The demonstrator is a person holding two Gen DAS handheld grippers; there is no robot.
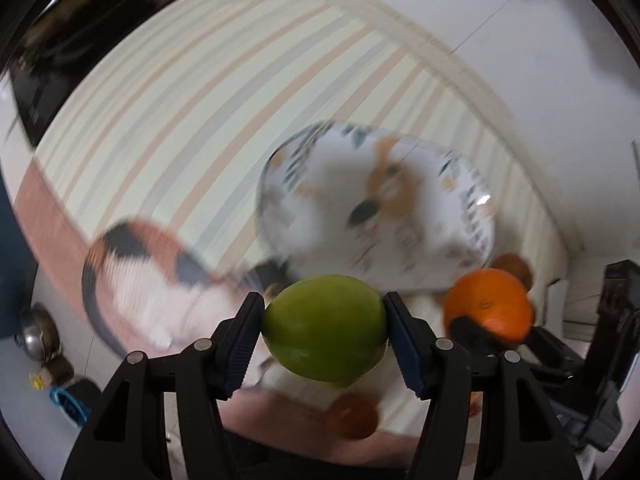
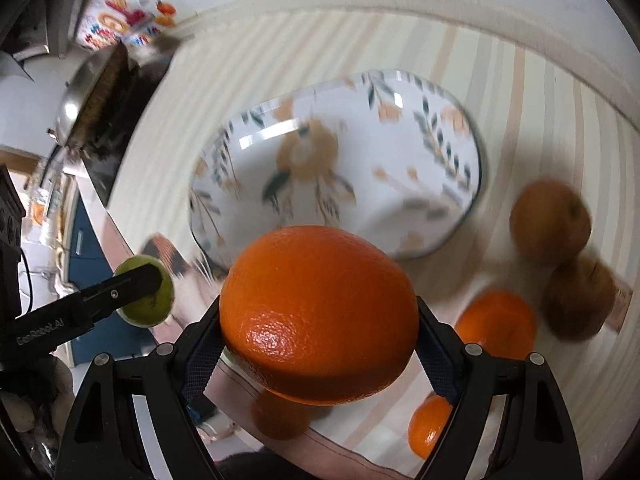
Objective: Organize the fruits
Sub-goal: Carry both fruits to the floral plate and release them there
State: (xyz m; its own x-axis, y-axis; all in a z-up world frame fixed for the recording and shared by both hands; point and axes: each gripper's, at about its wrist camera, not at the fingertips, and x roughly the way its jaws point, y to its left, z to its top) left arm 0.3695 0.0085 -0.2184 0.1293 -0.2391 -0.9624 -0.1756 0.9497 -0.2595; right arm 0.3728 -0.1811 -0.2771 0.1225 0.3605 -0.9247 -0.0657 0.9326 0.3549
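My left gripper (image 1: pixel 325 316) is shut on a green round fruit (image 1: pixel 324 332), held clear above the striped tablecloth (image 1: pixel 180 120). My right gripper (image 2: pixel 318 312) is shut on a large orange (image 2: pixel 316 304), also lifted off the table. Both hover at the near side of a white flower-patterned bowl (image 2: pixel 474 148), which has nothing in it. In the left wrist view the bowl (image 1: pixel 304 220) is blurred and the held orange (image 1: pixel 488 304) shows to the right. The right wrist view shows the green fruit (image 2: pixel 160 308) in the left gripper's fingers at the lower left.
Two brown fruits (image 2: pixel 550 220) (image 2: pixel 578 298) and two smaller oranges (image 2: pixel 496 324) (image 2: pixel 430 426) lie on the cloth right of the bowl. Another brownish fruit (image 2: pixel 280 412) lies below the held orange. A blurred calico cat (image 1: pixel 136 272) is left of the table's edge. A steel pot (image 2: pixel 76 108) stands far left.
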